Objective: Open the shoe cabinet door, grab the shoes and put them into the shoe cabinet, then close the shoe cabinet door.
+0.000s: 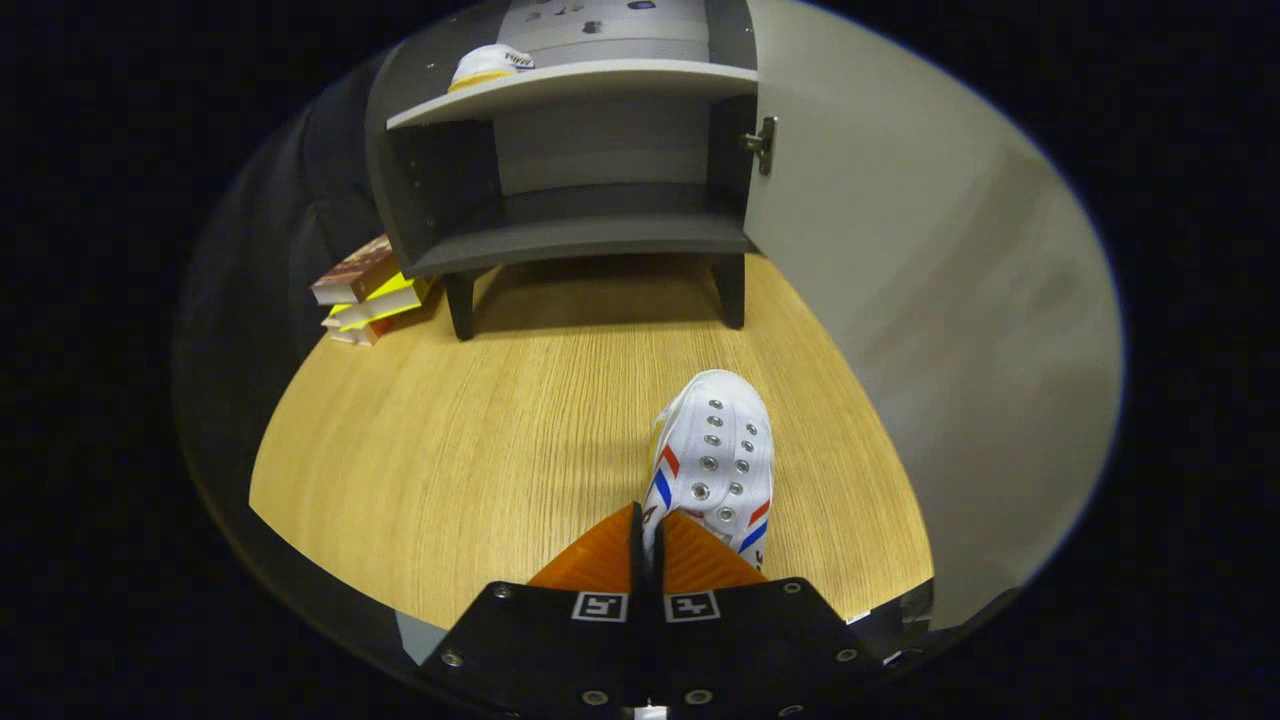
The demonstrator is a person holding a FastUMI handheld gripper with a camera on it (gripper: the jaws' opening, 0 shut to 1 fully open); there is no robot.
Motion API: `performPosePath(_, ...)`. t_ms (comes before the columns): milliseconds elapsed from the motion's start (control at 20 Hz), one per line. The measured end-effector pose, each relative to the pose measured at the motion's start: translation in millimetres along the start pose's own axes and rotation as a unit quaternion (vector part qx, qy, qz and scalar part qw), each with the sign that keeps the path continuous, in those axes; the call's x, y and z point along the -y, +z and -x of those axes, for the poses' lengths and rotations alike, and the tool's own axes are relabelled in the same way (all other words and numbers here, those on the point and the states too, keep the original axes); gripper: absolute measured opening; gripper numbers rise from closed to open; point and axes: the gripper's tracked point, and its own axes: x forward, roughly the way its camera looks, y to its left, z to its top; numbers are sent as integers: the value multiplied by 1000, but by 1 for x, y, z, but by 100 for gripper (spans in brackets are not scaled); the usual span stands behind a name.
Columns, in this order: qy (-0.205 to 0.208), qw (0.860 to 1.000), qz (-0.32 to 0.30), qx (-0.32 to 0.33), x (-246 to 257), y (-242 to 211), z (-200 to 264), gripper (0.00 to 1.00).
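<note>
gripper (647, 520): fingers pressed close together, pinching the thin edge of a white sneaker (718, 455) at its near end, by the opening. only a narrow slit remains between the fingers, and the shoe's fabric sits in it.

white sneaker: canvas type, metal eyelets in two rows, red and blue stripes on both sides. it extends ahead of the fingers, toe pointing toward the shoe cabinet (570, 150). whether it rests on the wooden floor (480, 420) or is lifted clear of it cannot be told.

shoe cabinet: dark grey, on short legs, standing on the wooden floor well beyond the sneaker. cabinet door (900, 250) open, swung out to the right, hinge (762, 143) visible on its inner edge. lower compartment in view, with nothing seen inside. a second white sneaker (490, 65) with a yellow sole edge lies on the pale shelf (600, 85) above it.

stack of books (368, 292): lying on the floor, just beside the cabinet's left front leg.
</note>
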Motion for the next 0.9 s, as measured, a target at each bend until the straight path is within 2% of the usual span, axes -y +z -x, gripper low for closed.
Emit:
performPosePath(300,13,998,35,52,8,82,91,0)
performPosePath(600,32,992,50,109,-12,172,173,0)
performPosePath(800,33,987,69,144,-19,247,202,0)
performPosePath(900,34,984,71,159,-33,277,199,0)
